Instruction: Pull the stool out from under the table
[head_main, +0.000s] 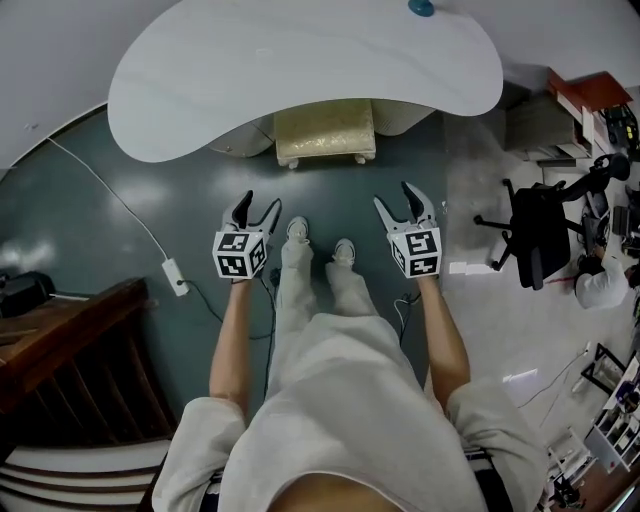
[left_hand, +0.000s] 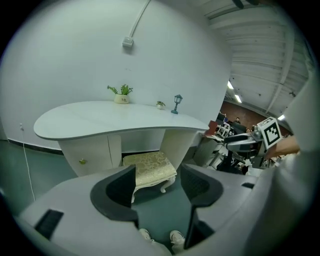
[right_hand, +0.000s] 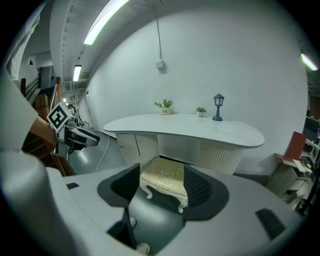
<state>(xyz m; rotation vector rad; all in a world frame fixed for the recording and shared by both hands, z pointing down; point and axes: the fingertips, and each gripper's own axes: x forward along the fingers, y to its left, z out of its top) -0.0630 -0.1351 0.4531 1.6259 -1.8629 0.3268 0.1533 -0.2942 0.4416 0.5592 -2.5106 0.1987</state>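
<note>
A stool (head_main: 325, 133) with a gold patterned cushion and white curved legs stands half under the white curved table (head_main: 300, 70). The same stool (left_hand: 149, 170) shows past the left jaws and, in the right gripper view, the stool (right_hand: 163, 178) sits between the jaws' line of sight. My left gripper (head_main: 256, 215) and right gripper (head_main: 398, 204) hang side by side in the air, well short of the stool. Both stand open with nothing between the jaws. The person's shoes (head_main: 318, 240) rest on the floor between them.
A black office chair (head_main: 540, 230) stands to the right. A white cable with a plug block (head_main: 174, 276) runs over the dark green floor on the left. A wooden stair rail (head_main: 60, 350) is at lower left. Small plants and a lamp (right_hand: 218, 107) sit on the table.
</note>
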